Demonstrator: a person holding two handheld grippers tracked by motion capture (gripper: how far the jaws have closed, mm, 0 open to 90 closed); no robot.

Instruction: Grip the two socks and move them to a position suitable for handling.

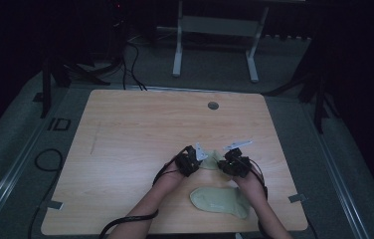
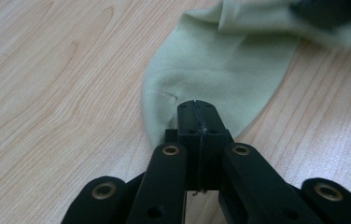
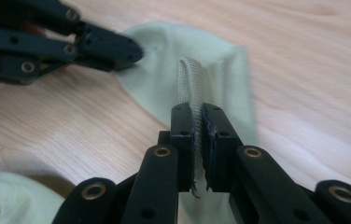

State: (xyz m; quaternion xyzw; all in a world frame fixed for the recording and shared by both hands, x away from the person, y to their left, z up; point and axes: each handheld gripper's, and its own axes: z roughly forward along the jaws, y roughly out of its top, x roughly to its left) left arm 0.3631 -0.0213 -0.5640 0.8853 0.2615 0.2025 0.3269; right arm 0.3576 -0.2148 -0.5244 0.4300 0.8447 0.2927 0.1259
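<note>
**Two claws stretch a pale green sock over a wooden counter**

A wide wooden counter (image 1: 140, 144) carries the work, bare apart from a small round grommet (image 1: 213, 105) near its far edge and two pale green socks toward the person's side. The larger patch of cloth is the second sock (image 1: 221, 201), lying flat close to the near edge, just in front of the person's right forearm and touched by neither claw. Beyond it, between the two hands, lies the sock in hand (image 1: 213, 160), held at both ends. The left claw (image 2: 196, 106) is closed on the smooth, rounded end of that sock, the fabric (image 2: 220, 65) spreading away from its tips across the wood. The right claw (image 3: 197, 112) is clamped on the ribbed cuff (image 3: 190, 79), which stands up in a narrow fold between its jaws; the left claw (image 3: 117, 49) shows across from it at the other end.

The step looks to be a two-handed grasp made ahead of straightening or folding the sock, or laying it with its mate. The next move would seem to call for both grips holding firm while the hands move together, keeping the cloth taut without dragging the cuff loose.

No box, basket or other container stands on the counter.
</note>
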